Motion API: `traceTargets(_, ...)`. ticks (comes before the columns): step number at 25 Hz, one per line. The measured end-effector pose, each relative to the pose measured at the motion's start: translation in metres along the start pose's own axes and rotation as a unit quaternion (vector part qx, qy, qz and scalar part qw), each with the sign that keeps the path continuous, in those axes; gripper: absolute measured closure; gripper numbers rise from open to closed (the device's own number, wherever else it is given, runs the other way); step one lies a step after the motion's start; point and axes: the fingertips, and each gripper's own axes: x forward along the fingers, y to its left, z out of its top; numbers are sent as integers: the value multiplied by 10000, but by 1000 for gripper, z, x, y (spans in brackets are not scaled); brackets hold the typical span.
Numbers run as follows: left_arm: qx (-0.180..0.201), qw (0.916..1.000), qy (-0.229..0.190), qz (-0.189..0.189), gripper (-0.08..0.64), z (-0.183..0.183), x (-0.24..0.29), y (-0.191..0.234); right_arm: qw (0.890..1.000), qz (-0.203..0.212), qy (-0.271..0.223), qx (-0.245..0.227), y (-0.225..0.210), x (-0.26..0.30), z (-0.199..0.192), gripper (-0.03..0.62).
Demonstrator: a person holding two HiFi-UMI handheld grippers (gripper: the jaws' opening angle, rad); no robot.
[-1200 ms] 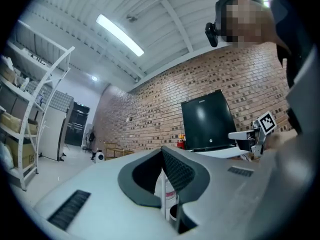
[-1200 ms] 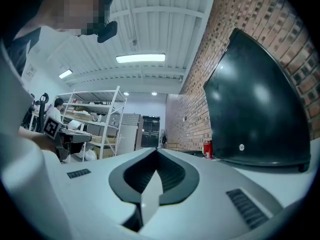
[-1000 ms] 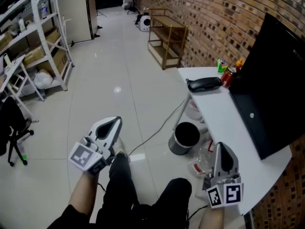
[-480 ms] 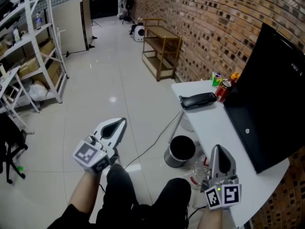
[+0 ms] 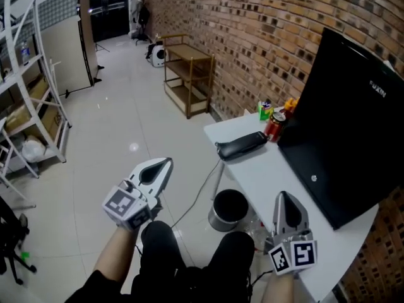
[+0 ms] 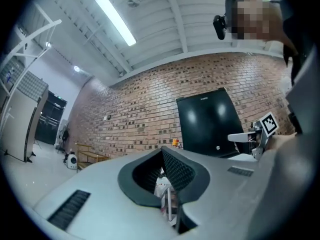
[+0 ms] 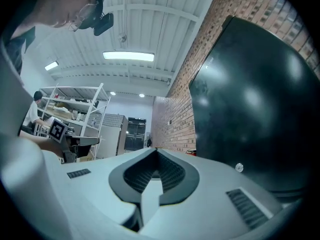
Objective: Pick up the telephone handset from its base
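The black telephone point(image 5: 240, 145), handset lying on its base, sits near the far end of a white table point(image 5: 297, 188). My left gripper point(image 5: 161, 167) hovers over the floor, well short of the table and to the phone's lower left, jaws shut and empty. My right gripper point(image 5: 285, 199) is over the table's near part, pointing toward the phone, jaws together with nothing in them. In the left gripper view the closed jaws point(image 6: 162, 151) point at the brick wall and monitor point(image 6: 210, 121). The right gripper view shows its closed jaws point(image 7: 156, 151) beside the monitor point(image 7: 250, 109).
A large black monitor point(image 5: 347, 131) stands along the table's right side. A red can point(image 5: 274, 125) and green can point(image 5: 265, 110) sit behind the phone. A metal bin point(image 5: 229, 209) stands under the table. A wooden rack point(image 5: 186, 74) lines the brick wall; metal shelving point(image 5: 25, 81) is at left.
Both grippers have moved forward toward the table, the left one more. The view has swung, so the phone and table now lie nearer and further left in the picture.
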Motion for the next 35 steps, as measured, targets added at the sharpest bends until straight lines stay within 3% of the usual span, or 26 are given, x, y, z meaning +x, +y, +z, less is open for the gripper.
traceTargets(11,-150,9939,136,-1088,560,-18,95,-19,9944,-1056,-27,-73,-40,-18,2,583)
traceTargets(15,-210,9892,-11,-1448,560,-14,119,-33,9910,-1330,-19,-144,-49,-27,4,583)
traceTargets(20,-375,9828,40,-1806,560,-15,140,-57,9850,-1715,-31,-201,-61,-48,6,583)
traceTargets(26,-246,9798,216,-1971,560,-21,164,-69,9780,-2075,-7,-192,-71,-70,6,583)
traceTargets(29,-63,9788,633,-1945,560,-30,183,-69,9774,-2103,24,-206,-73,-69,4,583)
traceTargets(31,-167,9722,1083,-2068,535,-37,201,-72,9778,-2086,48,-216,-74,-67,4,583)
traceTargets(32,-268,9667,1358,-2154,417,-43,209,-73,9781,-2069,65,-216,-74,-65,4,583)
traceTargets(33,-336,9605,1644,-2221,357,-50,217,-74,9786,-2048,82,-210,-74,-64,3,583)
traceTargets(35,-239,9505,2124,-2255,317,-63,229,-73,9795,-2003,116,-188,-74,-60,0,583)
